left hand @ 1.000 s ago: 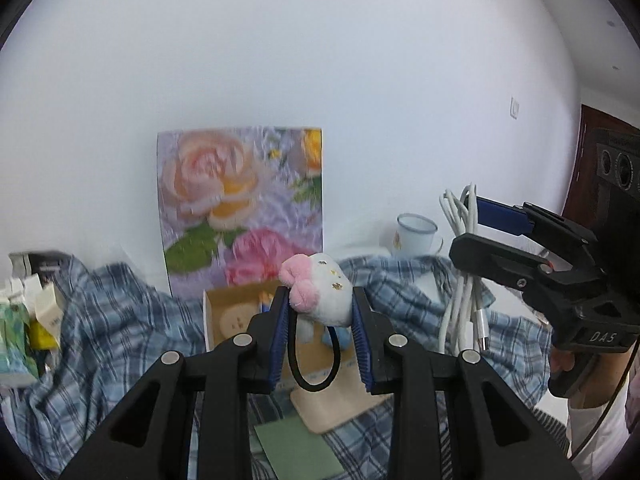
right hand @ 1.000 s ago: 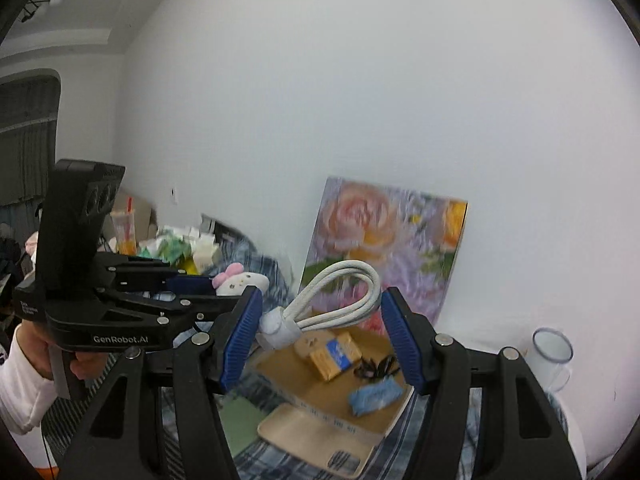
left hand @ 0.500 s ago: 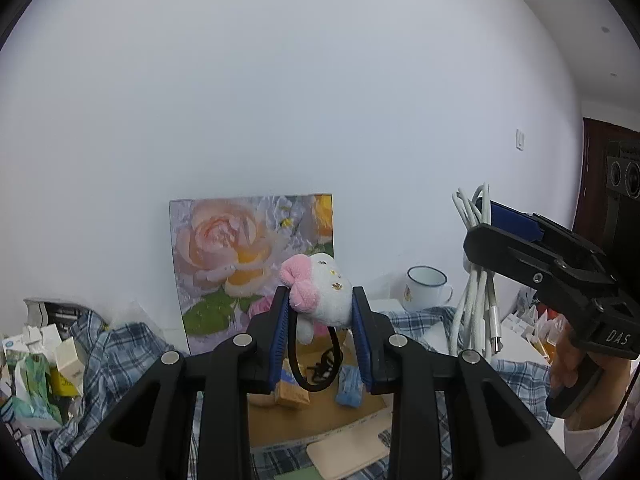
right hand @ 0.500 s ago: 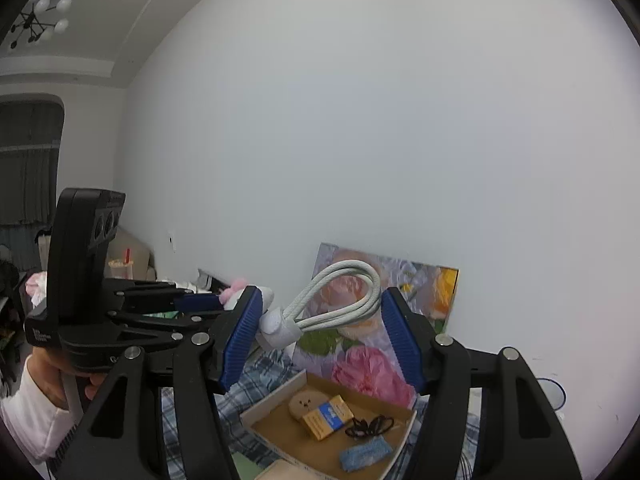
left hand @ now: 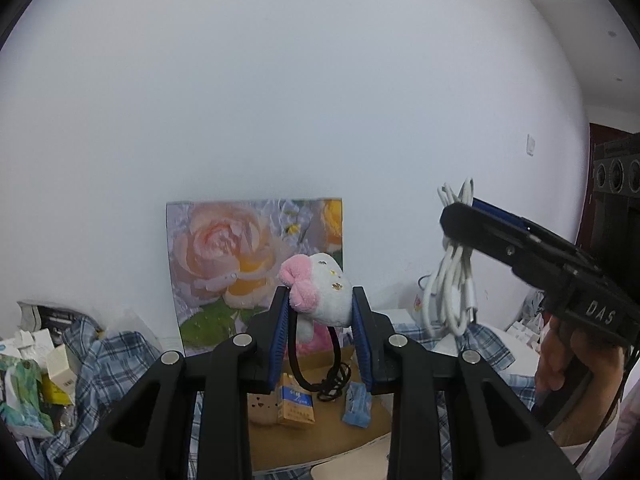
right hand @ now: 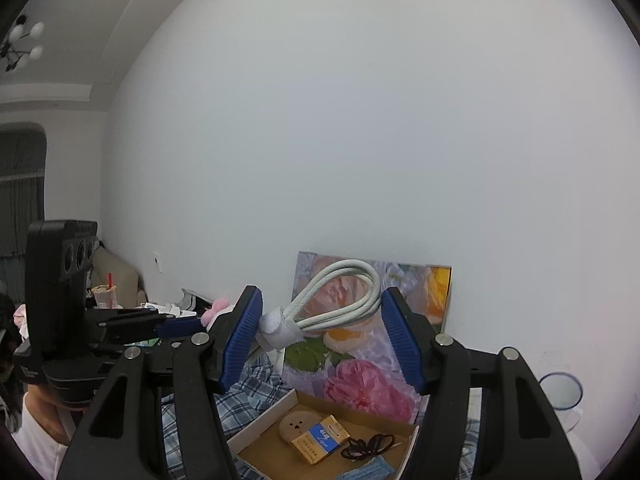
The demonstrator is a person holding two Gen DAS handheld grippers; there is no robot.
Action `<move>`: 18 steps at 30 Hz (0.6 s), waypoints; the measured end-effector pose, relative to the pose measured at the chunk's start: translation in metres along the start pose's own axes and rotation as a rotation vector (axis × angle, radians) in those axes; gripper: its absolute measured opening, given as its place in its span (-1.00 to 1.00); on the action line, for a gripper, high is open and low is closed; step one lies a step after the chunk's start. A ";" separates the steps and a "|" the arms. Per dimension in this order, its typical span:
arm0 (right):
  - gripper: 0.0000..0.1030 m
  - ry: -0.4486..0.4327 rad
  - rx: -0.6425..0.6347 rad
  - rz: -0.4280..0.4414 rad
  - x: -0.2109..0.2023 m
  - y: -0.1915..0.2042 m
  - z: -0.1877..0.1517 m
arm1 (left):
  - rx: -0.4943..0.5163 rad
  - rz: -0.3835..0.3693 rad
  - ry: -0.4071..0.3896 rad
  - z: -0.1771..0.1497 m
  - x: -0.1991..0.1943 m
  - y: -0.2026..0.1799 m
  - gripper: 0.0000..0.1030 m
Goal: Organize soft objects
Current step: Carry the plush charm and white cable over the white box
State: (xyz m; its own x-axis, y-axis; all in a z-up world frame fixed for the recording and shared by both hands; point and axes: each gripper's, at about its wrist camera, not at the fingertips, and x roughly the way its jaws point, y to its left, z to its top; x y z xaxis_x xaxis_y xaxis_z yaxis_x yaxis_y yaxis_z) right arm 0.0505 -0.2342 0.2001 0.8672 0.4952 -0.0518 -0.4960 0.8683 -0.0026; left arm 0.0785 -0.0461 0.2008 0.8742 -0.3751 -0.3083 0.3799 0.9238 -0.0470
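My left gripper (left hand: 320, 312) is shut on a white plush toy with a pink bow (left hand: 320, 296); a black loop (left hand: 308, 364) hangs from it. It is held in the air above an open cardboard box (left hand: 320, 432). My right gripper (right hand: 320, 320) is shut on a coiled white cable bundle (right hand: 336, 304) with a grey strap, also held up above the box (right hand: 276, 416). The right gripper with its cable (left hand: 452, 296) shows at the right of the left wrist view. The left gripper (right hand: 176, 324) shows at the left of the right wrist view.
The box holds a yellow-and-blue packet (right hand: 320, 440), a round tan item (right hand: 298, 426), a black cord (right hand: 368, 446) and a blue packet (left hand: 356, 404). A flower picture (left hand: 248, 256) leans on the wall. A checked cloth (left hand: 108, 364) covers the table. A mug (right hand: 560, 396) stands right; small boxes (left hand: 40, 372) left.
Both grippers have risen and tilted up, so more wall shows and the box sits lower in view. Each keeps its hold on its object.
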 end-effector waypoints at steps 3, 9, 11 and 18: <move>0.18 0.015 0.020 0.004 0.010 -0.007 -0.011 | 0.007 0.028 0.023 -0.009 0.015 0.002 -0.39; 0.18 0.062 0.042 0.014 0.034 -0.013 -0.030 | -0.020 0.030 0.093 -0.026 0.046 0.014 -0.39; 0.18 0.079 0.048 0.013 0.042 -0.014 -0.035 | -0.033 0.039 0.115 -0.031 0.055 0.020 -0.39; 0.18 0.156 0.060 0.010 0.066 -0.011 -0.062 | -0.060 0.073 0.193 -0.056 0.081 0.036 -0.39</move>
State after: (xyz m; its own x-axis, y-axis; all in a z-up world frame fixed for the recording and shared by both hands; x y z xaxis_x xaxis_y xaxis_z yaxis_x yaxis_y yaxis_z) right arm 0.1106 -0.2133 0.1352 0.8427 0.4972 -0.2064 -0.4967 0.8660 0.0581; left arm 0.1465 -0.0389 0.1207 0.8224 -0.2905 -0.4891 0.2933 0.9532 -0.0728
